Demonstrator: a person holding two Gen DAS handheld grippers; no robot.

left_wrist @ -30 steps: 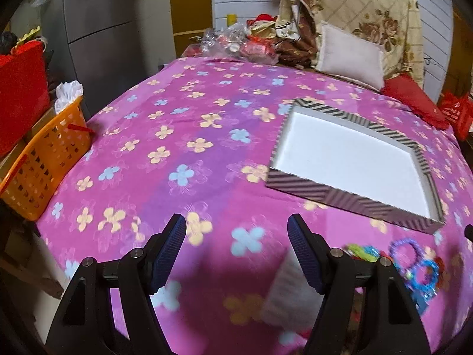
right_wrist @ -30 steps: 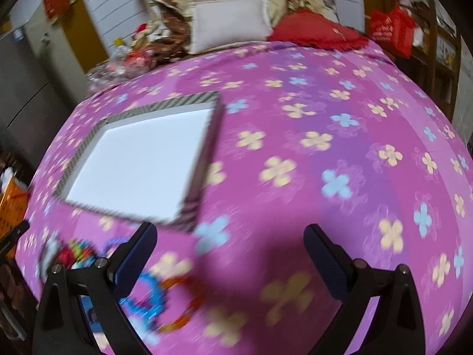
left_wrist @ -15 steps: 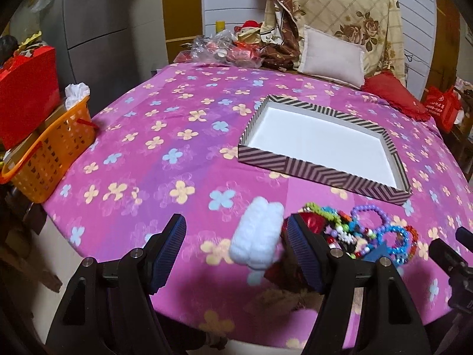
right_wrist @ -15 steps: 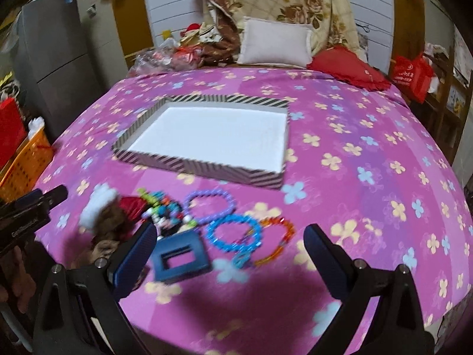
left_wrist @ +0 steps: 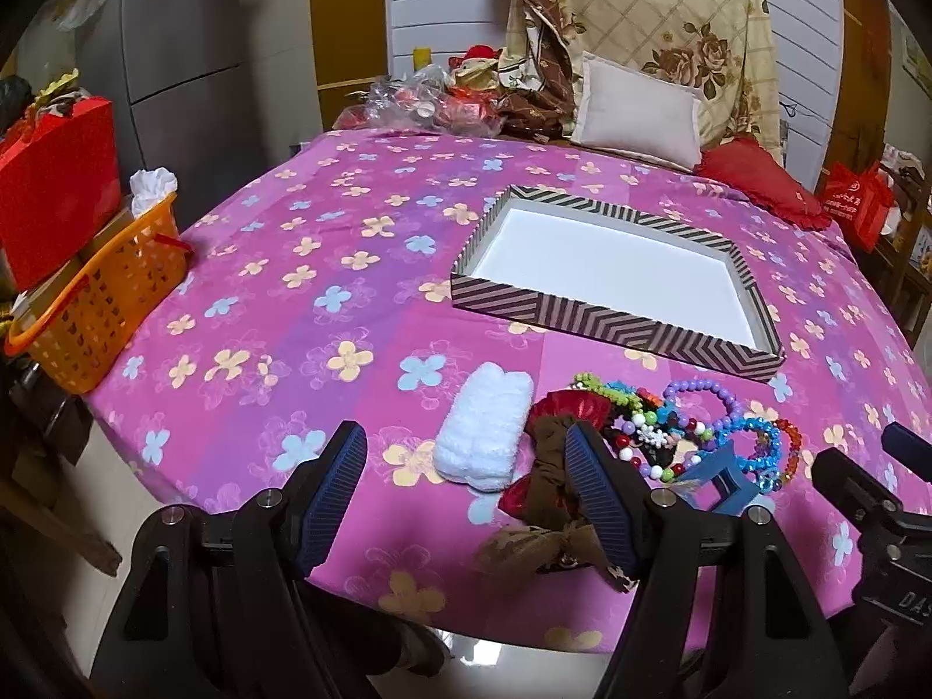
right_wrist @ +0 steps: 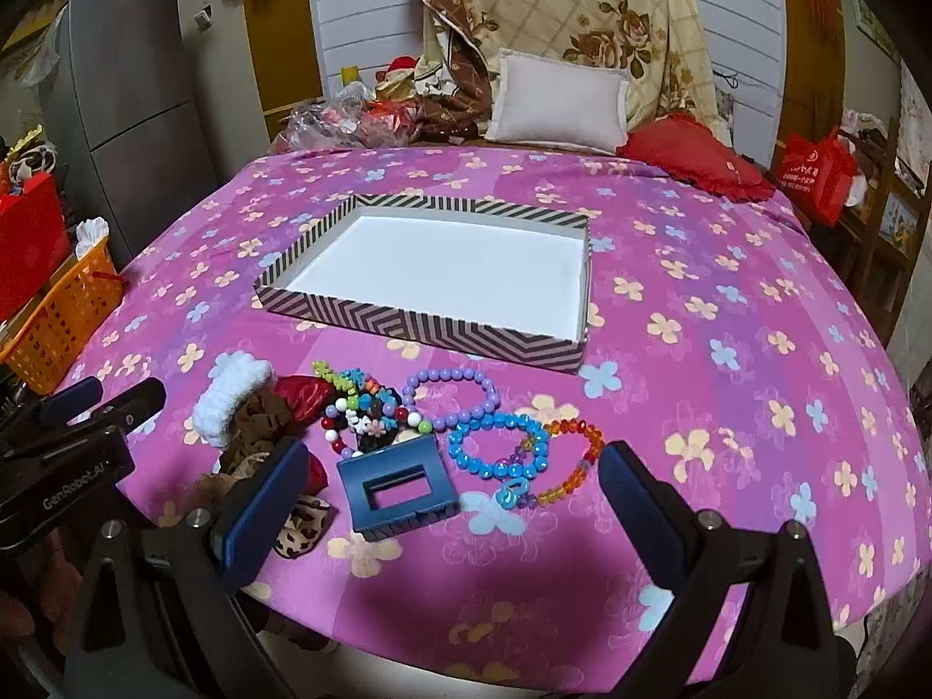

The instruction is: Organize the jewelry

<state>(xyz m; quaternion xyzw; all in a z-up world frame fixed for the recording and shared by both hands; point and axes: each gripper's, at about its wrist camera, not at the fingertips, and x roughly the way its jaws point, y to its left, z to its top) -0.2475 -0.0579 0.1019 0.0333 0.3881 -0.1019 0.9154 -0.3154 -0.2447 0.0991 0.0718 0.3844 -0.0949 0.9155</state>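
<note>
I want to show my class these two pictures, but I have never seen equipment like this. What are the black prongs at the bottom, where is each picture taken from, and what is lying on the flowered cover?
Each picture comes from a camera mounted on a handheld gripper; a person carries one in each hand. The prongs are its two fingers. The left gripper and right gripper are both open and hold nothing. On the pink cover sits an empty striped box. Nearer lie a blue hair clip, a purple bead bracelet, a blue bead bracelet, a white scrunchie and more hair ties. An orange basket stands beside the cover.
</note>
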